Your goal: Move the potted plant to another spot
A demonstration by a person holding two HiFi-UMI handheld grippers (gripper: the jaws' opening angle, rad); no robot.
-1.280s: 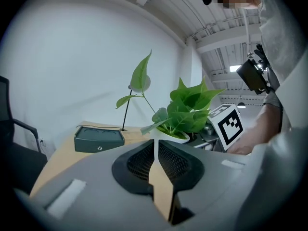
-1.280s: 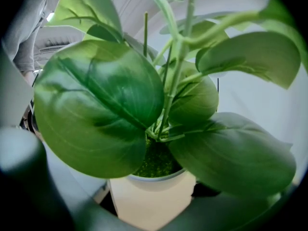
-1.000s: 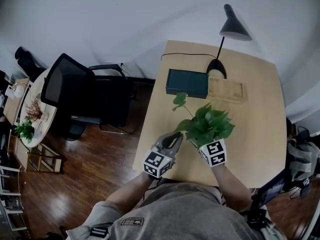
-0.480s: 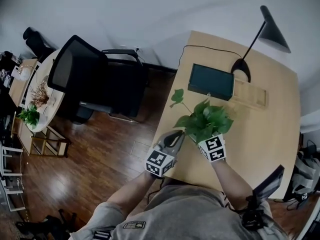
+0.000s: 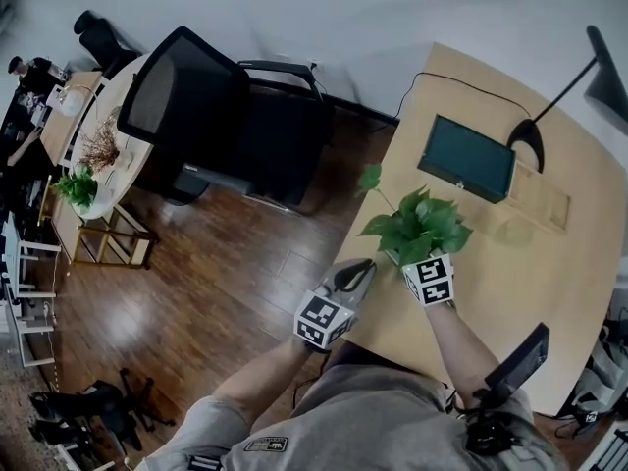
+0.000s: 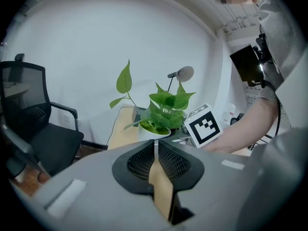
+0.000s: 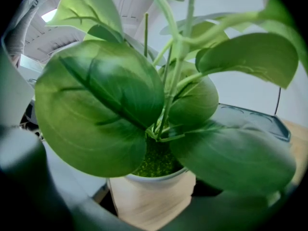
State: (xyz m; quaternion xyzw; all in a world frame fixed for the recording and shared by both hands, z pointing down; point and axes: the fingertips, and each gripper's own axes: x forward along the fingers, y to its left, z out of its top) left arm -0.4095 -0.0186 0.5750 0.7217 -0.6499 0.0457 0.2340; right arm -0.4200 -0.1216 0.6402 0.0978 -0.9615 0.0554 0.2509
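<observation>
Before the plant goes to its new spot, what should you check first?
1. Right gripper shut on the potted plant, with the pot between its jaws: ok.
2. Plant upright, not tipping: ok.
3. Pot lifted off the table: cannot tell.
4. Left gripper shut, empty, off to the plant's side: ok.
5. Leaves apart from the green box and the lamp base: ok.
6. Bare table to set it down on: ok.
</observation>
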